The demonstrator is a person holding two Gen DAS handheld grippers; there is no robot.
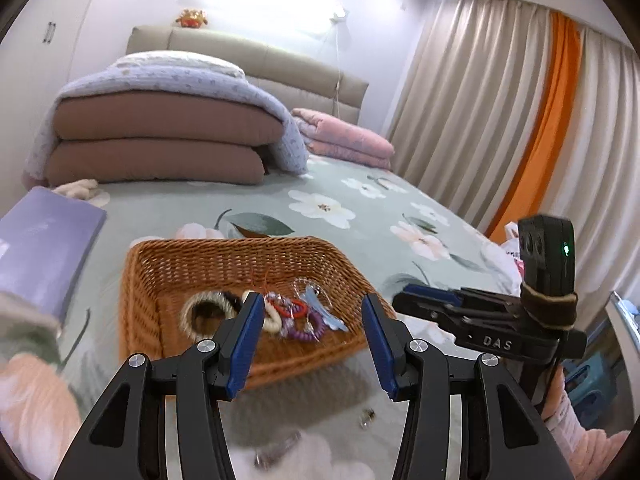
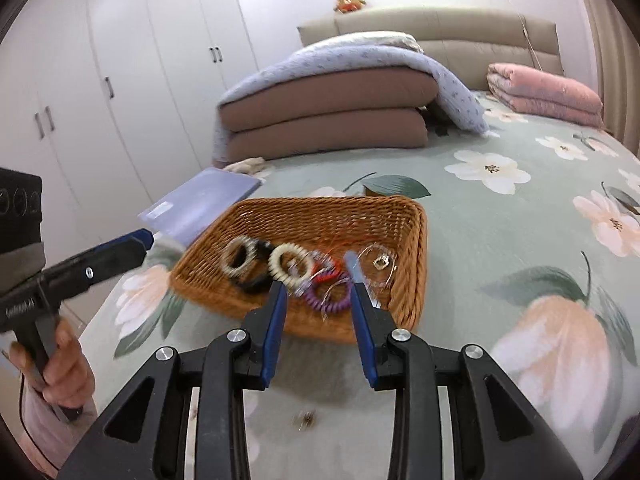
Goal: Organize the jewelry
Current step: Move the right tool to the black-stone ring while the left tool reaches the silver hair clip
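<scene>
Both grippers' fingers (image 1: 242, 340) hung parted and empty before the basket (image 1: 152, 264); jewelry (image 1: 296, 314) lay gathered inside it.

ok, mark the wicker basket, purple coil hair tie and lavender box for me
wicker basket (image 2: 412, 240): right wrist view, on the right wall's weave.
purple coil hair tie (image 2: 336, 303): right wrist view, on its lower coil.
lavender box (image 1: 44, 240): left wrist view, on the lid's flat top.

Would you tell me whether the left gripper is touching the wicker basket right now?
Apart. The right wrist view shows the left gripper from the side, its fingertips ending short of the wicker basket, with bedsheet and the purple folder visible between them.
</scene>
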